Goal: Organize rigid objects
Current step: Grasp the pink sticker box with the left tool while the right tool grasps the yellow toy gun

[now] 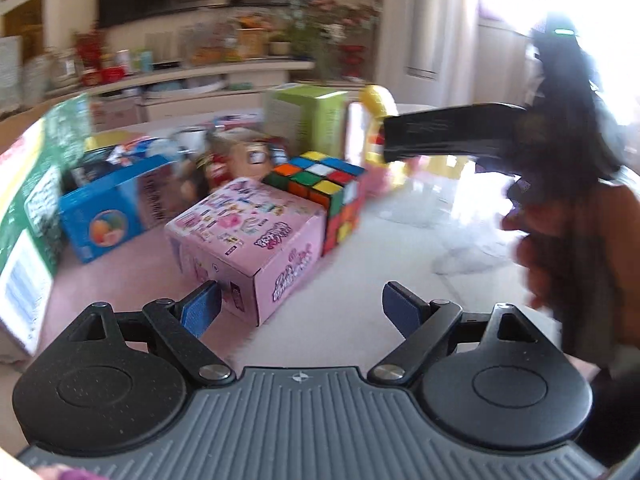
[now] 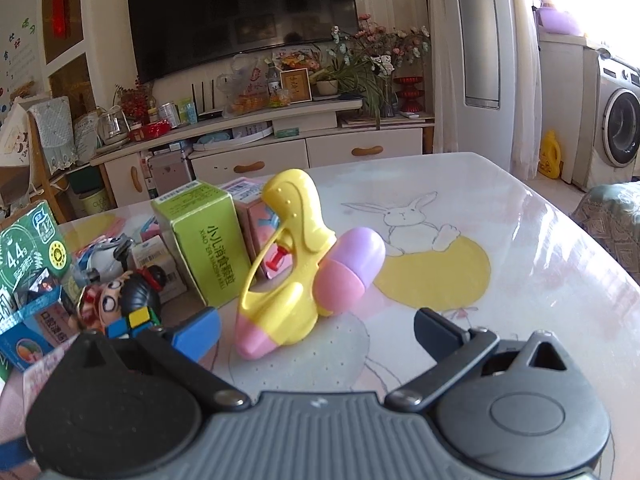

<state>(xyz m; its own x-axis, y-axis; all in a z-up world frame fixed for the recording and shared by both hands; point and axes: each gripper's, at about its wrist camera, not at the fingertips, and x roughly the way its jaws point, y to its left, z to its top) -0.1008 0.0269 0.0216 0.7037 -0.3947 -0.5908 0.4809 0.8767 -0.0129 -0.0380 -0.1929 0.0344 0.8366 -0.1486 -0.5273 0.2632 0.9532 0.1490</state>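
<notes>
In the left wrist view a pink box [image 1: 248,236] lies just ahead of my open, empty left gripper [image 1: 298,312], with a Rubik's cube [image 1: 320,192] behind it and a blue box [image 1: 108,212] to the left. My right gripper [image 2: 316,332] is open and empty, just short of a yellow and pink toy water gun [image 2: 288,264] with a pink and purple capsule tank [image 2: 348,264]. The other gripper [image 1: 452,132] shows at upper right in the left wrist view. A green box [image 2: 204,236] stands behind the gun.
A green carton [image 1: 28,208] stands at the far left. A cartoon figure [image 2: 116,300] and more small boxes crowd the table's left part. The table [image 2: 500,248] has a rabbit print. A TV cabinet [image 2: 260,140] stands beyond it.
</notes>
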